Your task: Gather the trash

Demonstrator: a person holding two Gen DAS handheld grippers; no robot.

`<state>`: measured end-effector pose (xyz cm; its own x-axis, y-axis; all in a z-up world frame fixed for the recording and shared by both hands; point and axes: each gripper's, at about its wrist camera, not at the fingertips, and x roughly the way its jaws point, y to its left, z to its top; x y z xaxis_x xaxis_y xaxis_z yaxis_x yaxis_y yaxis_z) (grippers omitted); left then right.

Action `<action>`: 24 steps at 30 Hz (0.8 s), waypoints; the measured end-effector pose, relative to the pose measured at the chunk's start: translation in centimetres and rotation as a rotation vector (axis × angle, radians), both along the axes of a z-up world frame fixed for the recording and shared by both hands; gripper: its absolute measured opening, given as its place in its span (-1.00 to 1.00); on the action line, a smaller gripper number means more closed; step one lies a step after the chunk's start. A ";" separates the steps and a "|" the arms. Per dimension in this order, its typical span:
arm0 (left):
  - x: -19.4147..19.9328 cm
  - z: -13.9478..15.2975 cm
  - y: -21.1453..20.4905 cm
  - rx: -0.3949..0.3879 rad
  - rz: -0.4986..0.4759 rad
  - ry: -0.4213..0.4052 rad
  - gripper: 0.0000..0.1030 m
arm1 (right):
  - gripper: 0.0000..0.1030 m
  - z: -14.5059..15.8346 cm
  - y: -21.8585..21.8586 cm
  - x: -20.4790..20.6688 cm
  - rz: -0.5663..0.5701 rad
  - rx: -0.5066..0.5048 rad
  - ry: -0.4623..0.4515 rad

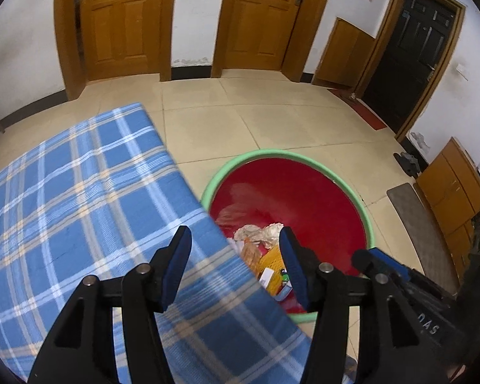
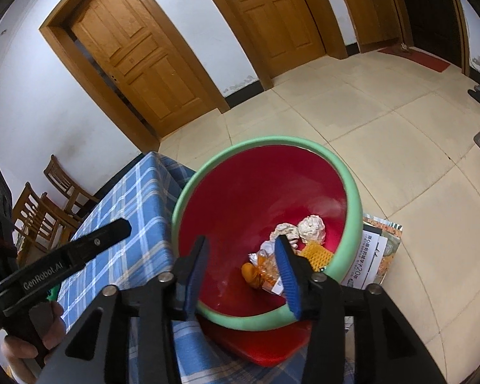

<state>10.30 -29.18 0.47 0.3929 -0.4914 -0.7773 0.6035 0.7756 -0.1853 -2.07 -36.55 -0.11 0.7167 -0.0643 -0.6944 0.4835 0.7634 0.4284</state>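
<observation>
A tiled room, lower frame: both tongs (image 1: 235,268) (image 2: 241,267) gape empty over the green-rimmed red plastic bin (image 2: 348,192) — leaning, it may tip, spilling crumpled paper (image 2: 310,228).

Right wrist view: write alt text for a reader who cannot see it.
The open, empty right gripper hangs over a red bin with a green rim holding crumpled paper and wrappers. A blue plaid tablecloth lies left, and the left gripper reaches in there.

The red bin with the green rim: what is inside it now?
Inside the red bin lie crumpled paper balls, a yellow mesh piece and orange wrappers. Whatever lies beneath this pile is covered.
</observation>
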 end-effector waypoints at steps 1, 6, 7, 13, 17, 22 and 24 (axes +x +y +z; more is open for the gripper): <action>-0.1 0.1 0.4 0.002 0.010 0.002 0.16 | 0.01 0.2 0.2 0.0 0.004 -0.003 -0.003; -0.7 0.7 3.0 0.004 0.069 -0.015 0.30 | 0.30 1.4 1.9 0.2 0.043 -0.022 -0.019; -0.9 0.9 3.5 0.005 0.081 -0.022 0.33 | 0.32 1.6 2.2 0.3 0.049 -0.027 -0.022; -1.5 1.6 7.0 0.011 0.157 -0.038 0.42 | 0.52 3.1 4.6 0.6 0.093 -0.065 -0.036; -1.9 2.0 9.3 0.011 0.207 -0.045 0.45 | 0.62 4.1 6.4 0.7 0.127 -0.093 -0.045; -2.8 2.4 12.3 0.032 0.282 -0.062 0.53 | 0.69 4.9 8.7 0.8 0.172 -0.118 -0.057; -3.1 2.6 13.5 0.035 0.311 -0.069 0.53 | 0.69 5.2 9.7 0.9 0.192 -0.130 -0.060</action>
